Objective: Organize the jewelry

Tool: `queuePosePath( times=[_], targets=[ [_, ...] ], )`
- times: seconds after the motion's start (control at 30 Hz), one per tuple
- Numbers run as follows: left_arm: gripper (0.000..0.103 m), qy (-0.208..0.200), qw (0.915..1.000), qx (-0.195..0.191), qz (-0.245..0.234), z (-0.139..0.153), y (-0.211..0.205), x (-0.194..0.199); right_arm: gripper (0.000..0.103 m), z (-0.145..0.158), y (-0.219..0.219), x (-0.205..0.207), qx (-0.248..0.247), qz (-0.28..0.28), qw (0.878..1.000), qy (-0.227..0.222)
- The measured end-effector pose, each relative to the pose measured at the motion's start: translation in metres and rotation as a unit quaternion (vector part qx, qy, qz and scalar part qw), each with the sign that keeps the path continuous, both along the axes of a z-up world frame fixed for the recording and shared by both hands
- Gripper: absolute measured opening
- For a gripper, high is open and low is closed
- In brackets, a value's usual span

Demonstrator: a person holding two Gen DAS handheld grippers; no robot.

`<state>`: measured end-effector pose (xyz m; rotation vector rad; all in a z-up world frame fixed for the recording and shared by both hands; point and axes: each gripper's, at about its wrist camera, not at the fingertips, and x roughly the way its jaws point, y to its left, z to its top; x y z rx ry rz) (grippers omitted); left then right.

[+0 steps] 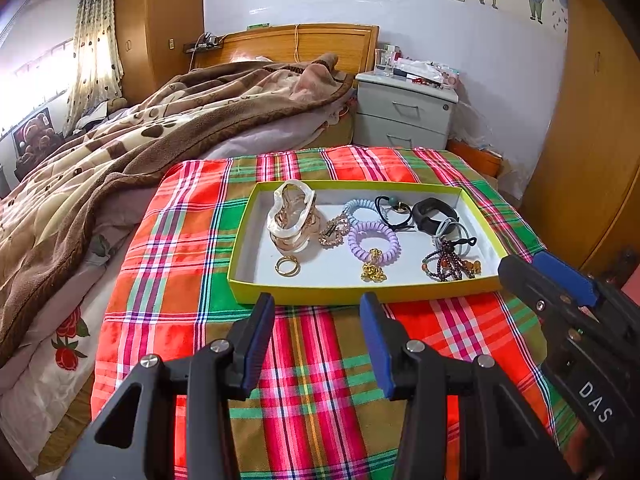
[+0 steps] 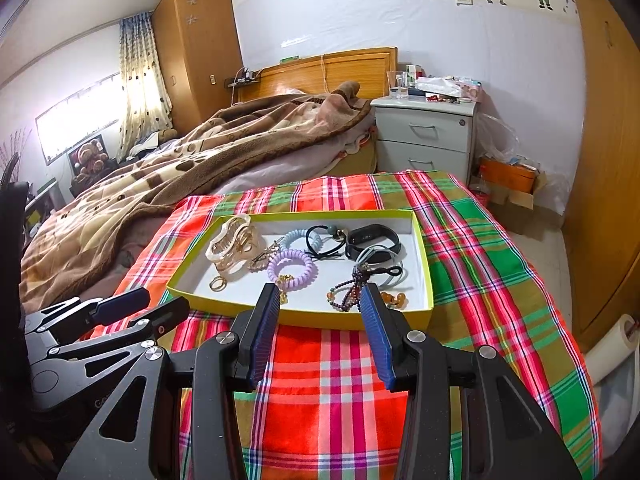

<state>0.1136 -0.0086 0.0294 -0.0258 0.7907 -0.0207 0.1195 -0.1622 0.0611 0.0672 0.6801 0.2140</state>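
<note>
One yellow-rimmed tray (image 1: 240, 280) on the plaid cloth (image 1: 320, 360) holds hair claw (image 1: 290, 218), gold ring (image 1: 286, 266), purple coil tie (image 1: 370, 242), black band (image 1: 434, 214) and beaded bracelets (image 1: 444, 262). Left gripper (image 1: 318, 308) and right gripper (image 2: 320, 300) hover near its front rim, jaws wide apart, empty.

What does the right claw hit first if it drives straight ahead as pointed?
Probably the near wall of the yellow-green tray, directly ahead of the open right claw. If it clears the rim, the dark beaded bracelet is next. Height is unclear.
</note>
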Motion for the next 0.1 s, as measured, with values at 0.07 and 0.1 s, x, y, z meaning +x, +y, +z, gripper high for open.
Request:
queuePosePath(
  times=[0.07,0.1],
  targets=[
    [0.046,0.000,1.0000,0.002,0.001,-0.0001,-0.0006,0.0003,0.043,0.0000,-0.0005,-0.0005,0.000,0.000,1.000,0.000],
    [0.046,0.001,1.0000,0.002,0.001,-0.0002,-0.0004,0.0000,0.043,0.0000,-0.0007,-0.0005,0.000,0.000,1.000,0.000]
  ],
)
